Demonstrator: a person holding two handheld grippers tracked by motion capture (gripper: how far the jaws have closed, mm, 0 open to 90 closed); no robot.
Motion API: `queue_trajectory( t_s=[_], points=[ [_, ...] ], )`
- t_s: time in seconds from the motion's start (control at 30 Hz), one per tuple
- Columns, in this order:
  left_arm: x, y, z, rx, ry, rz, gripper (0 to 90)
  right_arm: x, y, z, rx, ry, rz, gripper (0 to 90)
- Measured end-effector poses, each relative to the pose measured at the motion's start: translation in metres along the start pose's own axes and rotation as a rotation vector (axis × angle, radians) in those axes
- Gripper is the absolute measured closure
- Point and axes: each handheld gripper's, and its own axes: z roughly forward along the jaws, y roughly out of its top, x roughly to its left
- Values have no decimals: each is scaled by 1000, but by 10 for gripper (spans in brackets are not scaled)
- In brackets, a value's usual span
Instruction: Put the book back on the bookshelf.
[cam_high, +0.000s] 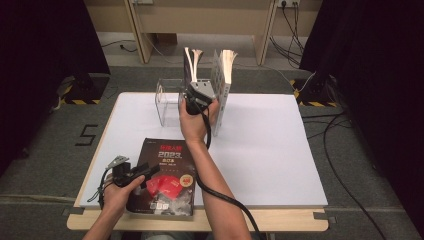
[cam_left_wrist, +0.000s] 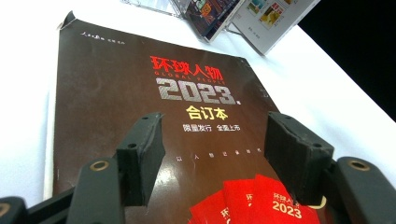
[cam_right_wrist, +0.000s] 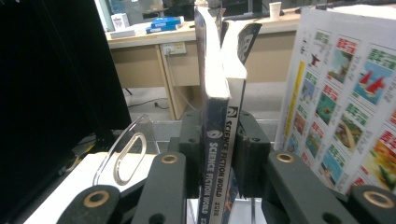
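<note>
A: Where is each tool, and what are the jaws doing?

B: The right gripper (cam_right_wrist: 218, 154) is pressed onto two Science Fiction World magazines (cam_right_wrist: 219, 107), held upright by their spines at the far side of the white table (cam_high: 260, 155). From above, the right gripper (cam_high: 196, 95) stands just beside the clear acrylic stand (cam_high: 167, 100). The left gripper (cam_left_wrist: 212, 158) has its jaws spread with nothing between the pads, hovering over the dark Global People 2023 bound volume (cam_left_wrist: 140, 88).

A: And that volume, where does it lie?

B: Flat, near the front edge of the table at the person's left. From above, its near edge reaches the table's front edge, and the left gripper (cam_high: 145, 172) sits over its left side.

A: What crowds the held pair?

B: The acrylic stand on their left, and on their right a magazine with a grid of small cover pictures (cam_right_wrist: 345, 107), standing upright just beside them. Whether they touch it I cannot tell.

A: Open room?

B: The right half of the table is bare out to its right and front edges.

A: Counts?

B: Two grippers, two pinched magazines, one picture-grid magazine, one bound volume, one clear stand.
</note>
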Motion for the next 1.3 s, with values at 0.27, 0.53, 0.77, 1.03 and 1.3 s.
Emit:
queue_trajectory(
  t_s=[0.27,0.53,0.77,1.03,1.3],
  points=[
    [0,0,0,2,-2,5,368,14,0,2,-6,4,-65,755],
    [-1,0,1,1,-3,3,367,31,-4,5,-24,23,-122,734],
    [0,0,1,2,-3,5,367,37,-4,7,-15,42,-147,712],
    [-1,-1,1,2,-5,1,367,36,-5,9,-12,89,-165,681],
    [-1,0,0,0,-4,2,367,28,-8,7,-17,177,-113,620]
  ],
)
